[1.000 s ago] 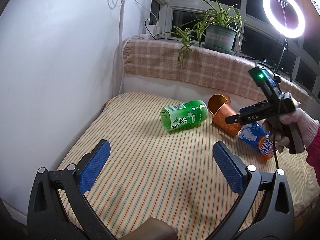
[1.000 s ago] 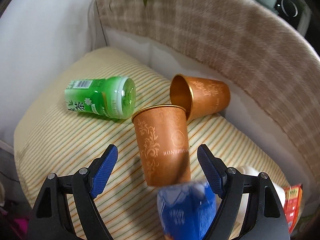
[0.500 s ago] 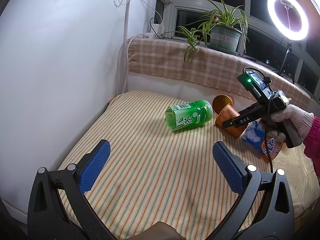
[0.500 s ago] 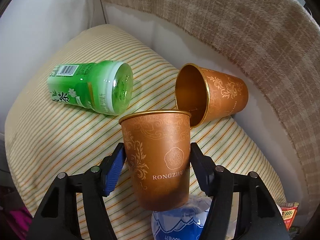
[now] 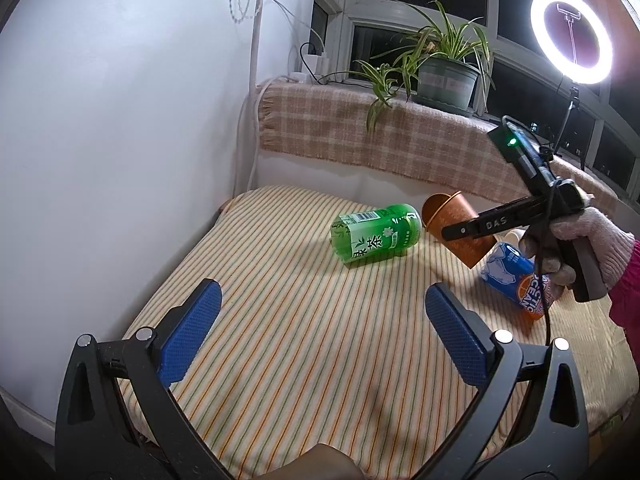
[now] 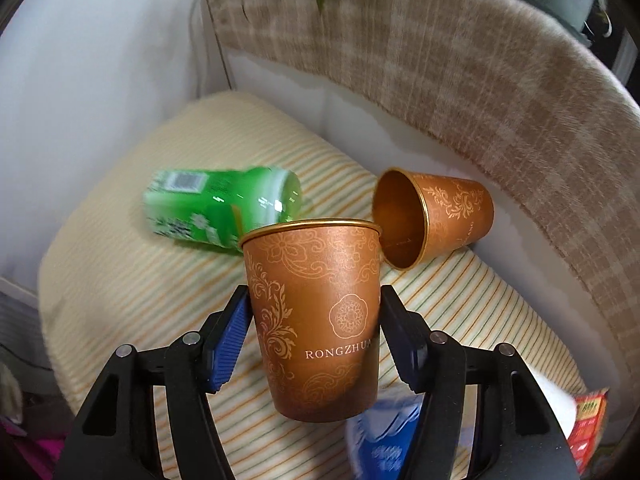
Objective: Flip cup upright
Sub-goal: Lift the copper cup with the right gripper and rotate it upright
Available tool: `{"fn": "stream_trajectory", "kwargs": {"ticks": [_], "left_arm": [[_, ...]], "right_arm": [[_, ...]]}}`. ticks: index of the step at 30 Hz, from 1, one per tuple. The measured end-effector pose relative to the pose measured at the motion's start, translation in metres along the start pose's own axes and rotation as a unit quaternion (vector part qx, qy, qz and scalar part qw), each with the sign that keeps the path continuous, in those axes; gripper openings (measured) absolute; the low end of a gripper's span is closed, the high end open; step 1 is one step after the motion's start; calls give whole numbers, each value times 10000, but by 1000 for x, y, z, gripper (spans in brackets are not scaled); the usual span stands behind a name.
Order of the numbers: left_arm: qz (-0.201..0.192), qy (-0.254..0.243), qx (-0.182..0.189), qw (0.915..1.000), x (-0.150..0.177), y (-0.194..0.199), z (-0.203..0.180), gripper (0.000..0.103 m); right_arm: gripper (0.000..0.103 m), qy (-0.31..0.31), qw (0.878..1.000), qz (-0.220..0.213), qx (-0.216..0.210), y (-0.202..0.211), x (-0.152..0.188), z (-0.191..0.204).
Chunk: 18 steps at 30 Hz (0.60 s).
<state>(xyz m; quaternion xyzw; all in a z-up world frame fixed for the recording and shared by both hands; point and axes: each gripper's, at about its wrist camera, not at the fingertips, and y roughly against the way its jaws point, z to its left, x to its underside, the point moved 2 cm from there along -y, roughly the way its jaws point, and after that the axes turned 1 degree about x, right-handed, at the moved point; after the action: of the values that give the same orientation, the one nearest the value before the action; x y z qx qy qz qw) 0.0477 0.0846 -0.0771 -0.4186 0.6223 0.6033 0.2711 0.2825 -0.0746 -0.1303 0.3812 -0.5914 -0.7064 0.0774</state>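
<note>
Left view wide; right view close on shared cup (image 6: 316,316).

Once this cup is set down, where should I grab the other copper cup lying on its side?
Grip the lying cup across its side wall near the middle. It rests on the striped cushion, its open mouth facing the green bottle and its base toward the white wall, so probably come from above, a finger on either side. The right gripper is busy clamping the held cup.

right gripper (image 6: 314,336) | closed onto cup (image 6: 316,316) | apparently lifted, blurred
</note>
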Motion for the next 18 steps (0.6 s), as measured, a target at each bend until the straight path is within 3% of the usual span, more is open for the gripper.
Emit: {"fn": "stream_trajectory", "kwargs": {"ticks": [9,15,18], "left_arm": [[-53,16,163,9999,2,12,-5,103],[218,203,524,9982,7,9,-6,103],[274,216,584,9977,11,11,-8,103]], "right_arm": [[63,-966,9901,-543,-858,55,32,9],[63,-1882,9707,-628,-1356,79,82,9],[63,-2506,9537,-507,-1584,75,110,7]]}}
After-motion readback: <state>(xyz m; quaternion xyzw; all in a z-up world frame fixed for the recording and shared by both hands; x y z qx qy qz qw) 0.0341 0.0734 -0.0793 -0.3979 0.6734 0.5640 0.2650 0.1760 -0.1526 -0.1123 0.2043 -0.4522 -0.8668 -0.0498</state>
